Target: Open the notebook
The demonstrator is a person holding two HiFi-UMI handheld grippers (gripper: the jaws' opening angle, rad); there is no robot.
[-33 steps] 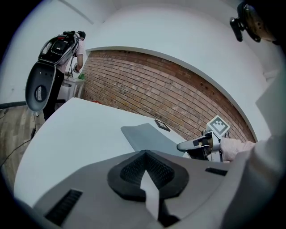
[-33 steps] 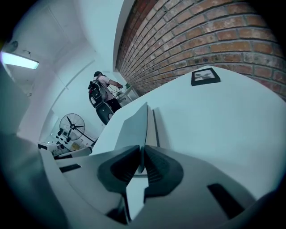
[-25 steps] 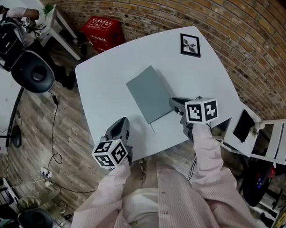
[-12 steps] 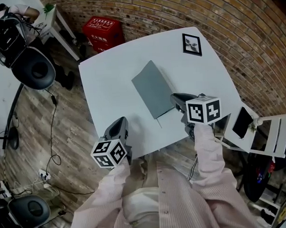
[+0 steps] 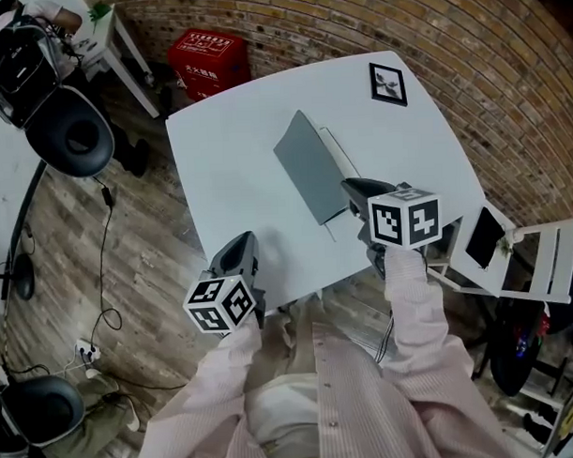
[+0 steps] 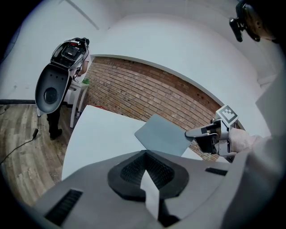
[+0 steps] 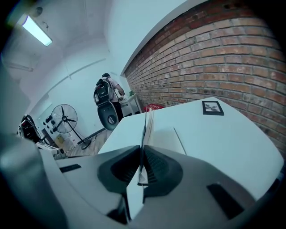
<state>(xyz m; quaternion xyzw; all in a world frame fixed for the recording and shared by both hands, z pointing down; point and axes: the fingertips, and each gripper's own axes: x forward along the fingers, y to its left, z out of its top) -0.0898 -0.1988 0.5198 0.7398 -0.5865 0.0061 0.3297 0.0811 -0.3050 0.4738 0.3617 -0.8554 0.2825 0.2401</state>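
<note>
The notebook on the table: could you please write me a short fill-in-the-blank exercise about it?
The right tongs pinch the notebook by its ____.
The left tongs hold ____.
Beyond the table stands a ____ crate.
Missing words: cover; nothing; red.

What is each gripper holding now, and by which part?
The right gripper pinches the notebook's cover by its free edge, near the nearer corner, raised off the pages. The left gripper holds nothing.
</note>
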